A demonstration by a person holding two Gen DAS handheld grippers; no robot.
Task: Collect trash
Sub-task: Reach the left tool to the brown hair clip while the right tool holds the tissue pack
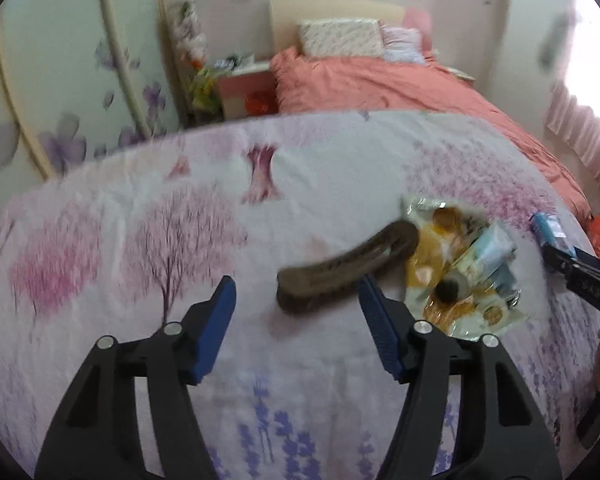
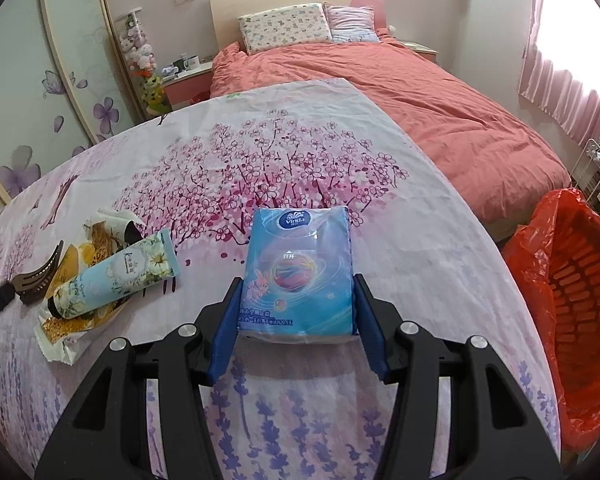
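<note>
A blue Vinda tissue pack (image 2: 298, 276) sits between the pads of my right gripper (image 2: 296, 312), which is shut on it just above the floral cloth. My left gripper (image 1: 296, 320) is open and empty, hovering in front of a brown hair clip (image 1: 346, 266). Beside the clip lie a yellow snack wrapper (image 1: 460, 304) and a pale blue cream tube (image 1: 488, 256). The right wrist view shows the tube (image 2: 116, 276) resting on the wrapper (image 2: 68, 328), with the clip (image 2: 38, 280) at far left. The right gripper (image 1: 580, 272) and tissue pack (image 1: 548, 232) show at the left view's right edge.
A red-lined orange trash basket (image 2: 572, 292) stands off the table's right edge. The floral tablecloth (image 2: 300, 152) covers the table. Behind it is a bed with a salmon duvet (image 2: 420, 92), a nightstand (image 2: 184, 80) and pink curtains (image 2: 564, 72).
</note>
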